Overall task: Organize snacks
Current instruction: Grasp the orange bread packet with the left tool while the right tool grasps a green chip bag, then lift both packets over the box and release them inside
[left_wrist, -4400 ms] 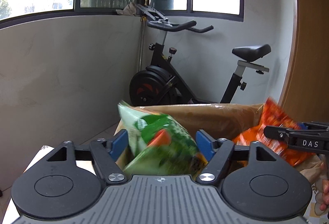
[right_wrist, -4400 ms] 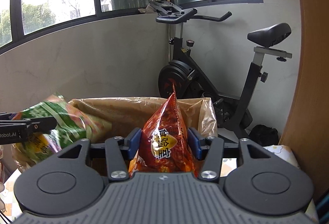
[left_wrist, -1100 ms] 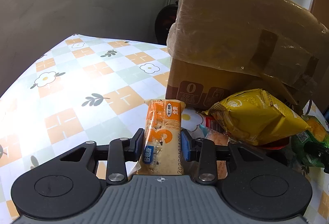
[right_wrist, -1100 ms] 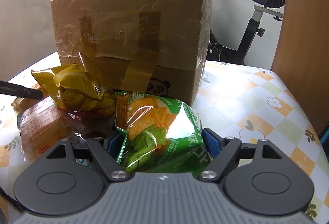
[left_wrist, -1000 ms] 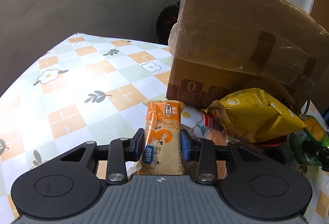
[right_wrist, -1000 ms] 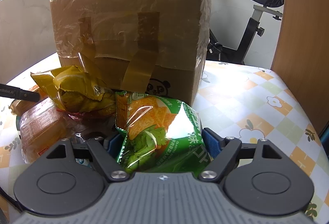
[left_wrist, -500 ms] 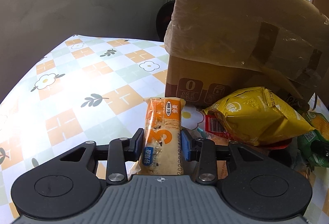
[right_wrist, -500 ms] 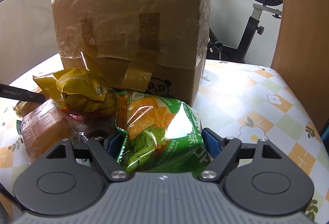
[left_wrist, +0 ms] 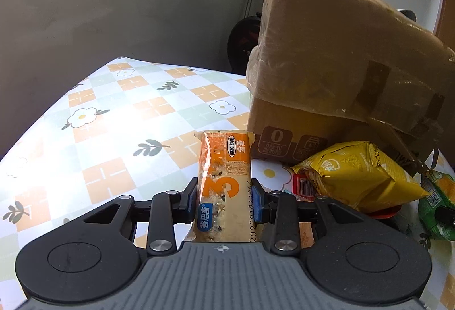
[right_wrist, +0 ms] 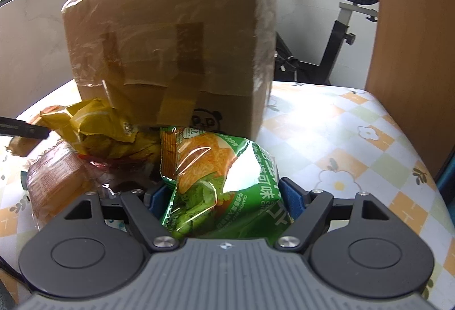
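Note:
My left gripper point(left_wrist: 224, 200) is shut on an orange and cream snack bar point(left_wrist: 224, 182), held upright just above the table in front of the cardboard box point(left_wrist: 327, 77). My right gripper point(right_wrist: 220, 197) is shut on a green chips bag point(right_wrist: 221, 182), close to the box point(right_wrist: 170, 48). A yellow snack bag point(left_wrist: 358, 173) lies at the foot of the box between the two grippers; it also shows in the right wrist view point(right_wrist: 102, 128). The left gripper's finger shows at the left edge of the right wrist view point(right_wrist: 22, 130).
The table has a floral checked cloth point(left_wrist: 113, 116). An orange-brown packet point(right_wrist: 54, 182) and a red-edged packet point(left_wrist: 304, 185) lie beside the yellow bag. A wooden panel point(right_wrist: 412, 40) stands on the right. An exercise bike point(right_wrist: 349, 25) stands behind the table.
Seconds ago both grippers held other bags over the open box. Over the last second both have risen slightly with the snack bar and green bag; the grips are unchanged.

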The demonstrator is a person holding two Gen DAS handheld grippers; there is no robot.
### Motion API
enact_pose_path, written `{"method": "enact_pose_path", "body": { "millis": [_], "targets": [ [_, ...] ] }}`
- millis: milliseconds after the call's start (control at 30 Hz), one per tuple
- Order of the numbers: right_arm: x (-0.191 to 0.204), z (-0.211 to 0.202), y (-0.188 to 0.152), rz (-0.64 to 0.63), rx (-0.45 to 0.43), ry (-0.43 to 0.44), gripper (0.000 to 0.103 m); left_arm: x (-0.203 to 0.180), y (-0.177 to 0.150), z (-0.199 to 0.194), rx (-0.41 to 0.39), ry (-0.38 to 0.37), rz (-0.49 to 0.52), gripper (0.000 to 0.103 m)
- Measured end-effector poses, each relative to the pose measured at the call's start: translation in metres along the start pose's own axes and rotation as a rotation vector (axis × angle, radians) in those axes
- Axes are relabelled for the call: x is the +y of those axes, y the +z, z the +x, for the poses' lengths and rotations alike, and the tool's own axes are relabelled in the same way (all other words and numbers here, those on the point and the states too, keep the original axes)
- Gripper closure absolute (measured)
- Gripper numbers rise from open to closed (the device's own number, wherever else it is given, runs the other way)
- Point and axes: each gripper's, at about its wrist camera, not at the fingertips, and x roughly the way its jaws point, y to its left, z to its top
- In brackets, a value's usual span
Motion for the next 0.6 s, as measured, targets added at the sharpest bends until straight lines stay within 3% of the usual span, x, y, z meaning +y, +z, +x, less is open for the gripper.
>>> {"method": "enact_pose_path", "body": {
  "millis": [367, 600],
  "targets": [
    [-0.026, -0.022, 0.017, 0.025, -0.068, -0.098, 0.023, 0.003, 0.024, -0.035, -0.123, -0.002, -0.037, 0.065],
    [-0.040, -0.034, 0.030, 0.039, -0.101, -0.142, 0.023, -0.001, 0.031, -0.046, -0.159, -0.012, -0.039, 0.065]
  ]
}}
